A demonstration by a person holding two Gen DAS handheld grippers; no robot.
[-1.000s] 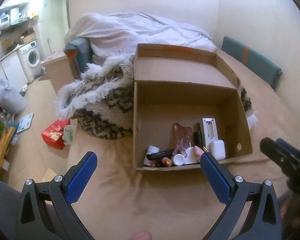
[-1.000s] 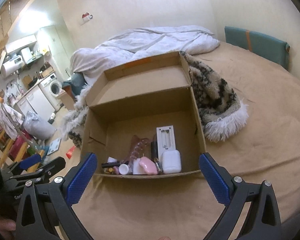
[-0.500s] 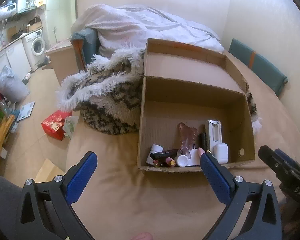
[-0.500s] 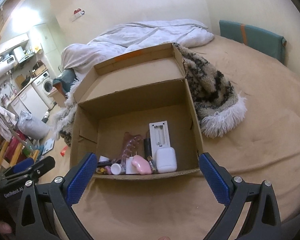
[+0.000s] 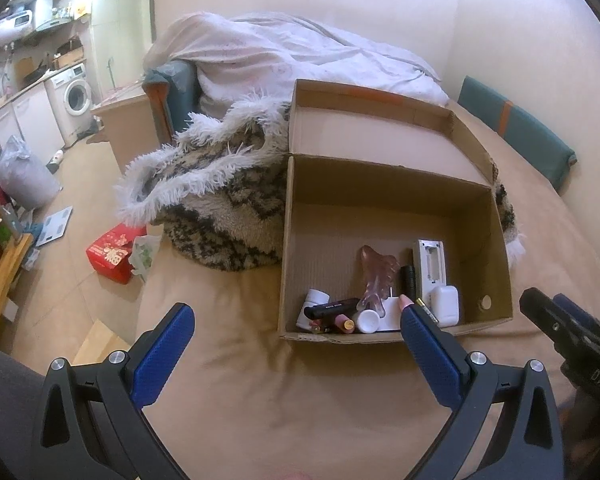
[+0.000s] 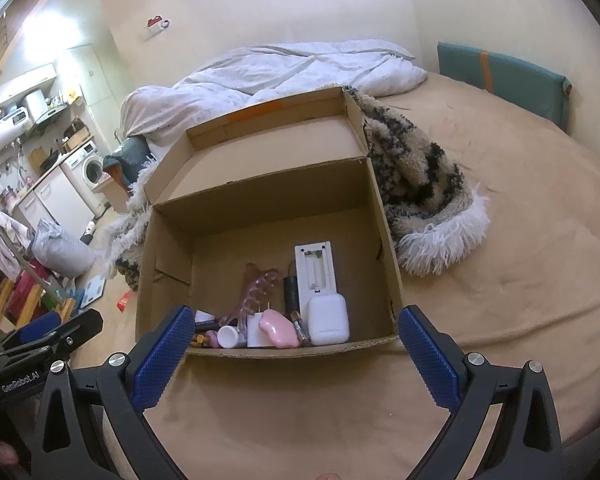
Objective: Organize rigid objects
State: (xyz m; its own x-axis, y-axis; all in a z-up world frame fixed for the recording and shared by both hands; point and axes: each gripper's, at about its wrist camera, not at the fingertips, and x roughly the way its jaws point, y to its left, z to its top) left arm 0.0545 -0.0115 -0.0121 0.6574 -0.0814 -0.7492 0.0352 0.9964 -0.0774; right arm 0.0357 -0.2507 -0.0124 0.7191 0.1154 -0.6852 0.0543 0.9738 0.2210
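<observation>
An open cardboard box (image 5: 324, 216) (image 6: 172, 248) rests on the tan bedsheet. Against its near wall lie several small items: a white earbud case (image 6: 327, 318) (image 5: 445, 305), a white remote with its battery bay bare (image 6: 315, 267) (image 5: 431, 265), a pink cloud-shaped case (image 6: 276, 327), a translucent pink comb (image 6: 256, 290) (image 5: 374, 276), a black tube (image 5: 331, 308) and a white cap (image 6: 228, 336). My left gripper (image 5: 296, 332) hovers open before the box's left front corner. My right gripper (image 6: 296, 334) is open, level with the box's front wall. Nothing is held.
A furry black-and-cream blanket (image 5: 216, 200) (image 6: 420, 184) lies behind the box, a white duvet (image 5: 292, 52) beyond it. A teal cushion (image 6: 500, 76) leans on the wall. To the left the bed drops to a floor with a red box (image 5: 114, 250).
Both grippers have risen and tilted slightly, so I now look more steeply into the box. The items inside have not moved. Both grippers stay open.
</observation>
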